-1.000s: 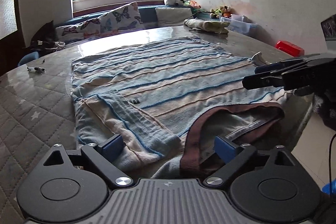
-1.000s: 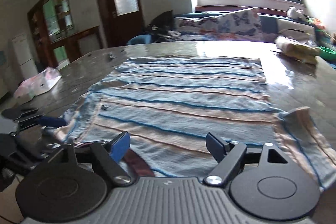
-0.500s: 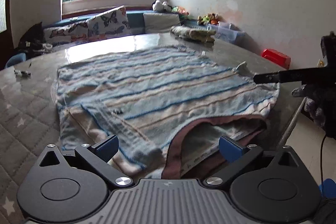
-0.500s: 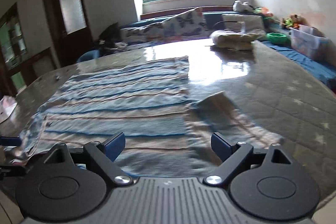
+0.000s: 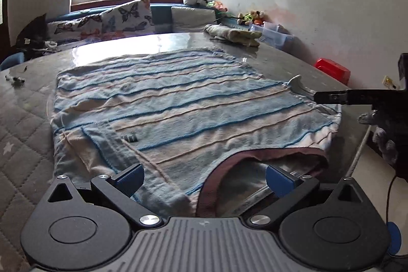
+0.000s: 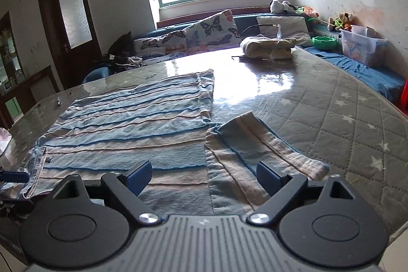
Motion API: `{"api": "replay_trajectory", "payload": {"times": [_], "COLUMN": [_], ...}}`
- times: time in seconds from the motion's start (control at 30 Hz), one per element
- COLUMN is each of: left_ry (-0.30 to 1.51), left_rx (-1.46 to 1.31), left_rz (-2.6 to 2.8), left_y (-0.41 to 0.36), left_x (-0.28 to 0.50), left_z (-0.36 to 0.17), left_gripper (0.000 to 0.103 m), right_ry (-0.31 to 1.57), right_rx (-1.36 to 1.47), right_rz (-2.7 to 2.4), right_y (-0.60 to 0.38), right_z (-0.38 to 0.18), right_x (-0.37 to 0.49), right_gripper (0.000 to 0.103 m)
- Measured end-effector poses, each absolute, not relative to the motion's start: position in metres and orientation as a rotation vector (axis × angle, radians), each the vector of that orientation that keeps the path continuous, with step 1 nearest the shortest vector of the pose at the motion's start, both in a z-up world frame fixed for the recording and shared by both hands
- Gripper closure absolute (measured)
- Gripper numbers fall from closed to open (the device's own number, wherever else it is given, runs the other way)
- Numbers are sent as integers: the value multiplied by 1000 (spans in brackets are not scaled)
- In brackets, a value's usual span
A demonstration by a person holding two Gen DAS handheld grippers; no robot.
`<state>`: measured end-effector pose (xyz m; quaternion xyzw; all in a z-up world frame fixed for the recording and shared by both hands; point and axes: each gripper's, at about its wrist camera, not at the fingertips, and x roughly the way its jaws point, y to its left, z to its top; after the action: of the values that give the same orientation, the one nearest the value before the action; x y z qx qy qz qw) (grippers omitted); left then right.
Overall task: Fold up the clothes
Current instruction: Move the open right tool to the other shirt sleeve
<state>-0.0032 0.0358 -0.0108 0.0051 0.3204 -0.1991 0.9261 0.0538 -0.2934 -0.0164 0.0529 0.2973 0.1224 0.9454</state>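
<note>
Swinging round since a second ago, the right hand-held gripper (image 6: 202, 176) now faces the right sleeve (image 6: 255, 157) of the striped shirt (image 5: 178, 103), where before it looked across the shirt's middle; its jaws stand wide with nothing between them. In the left wrist view, the left hand-held gripper (image 5: 204, 179) has barely shifted and hovers at the collar end, jaws also wide and empty, the brown neckband (image 5: 267, 153) just ahead of its fingertips. That shirt lies spread flat on the quilted counter (image 6: 344, 119), its left sleeve already turned in over the body, the right one still splayed outward on the bare counter. My reading is that the next step is folding that right sleeve inward, and the right tool has lined up for it. Whether its fingers already touch the cloth is hard to tell through the fisheye. A folded bundle (image 6: 267, 46) sits at the far edge, well apart.
</note>
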Motion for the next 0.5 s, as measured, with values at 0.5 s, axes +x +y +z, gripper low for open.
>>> {"api": "replay_trajectory", "payload": {"times": [0.5], "left_ry": [687], "left_rx": [-7], "left_rz": [-369], "left_y": [41], "left_x": [-7], "left_z": [-14], "left_gripper": [0], "right_ry": [609], "right_rx": [127], "right_rz": [230], "right_y": [-298], "right_z": [-20], "right_x": [55], "right_gripper": [11]}}
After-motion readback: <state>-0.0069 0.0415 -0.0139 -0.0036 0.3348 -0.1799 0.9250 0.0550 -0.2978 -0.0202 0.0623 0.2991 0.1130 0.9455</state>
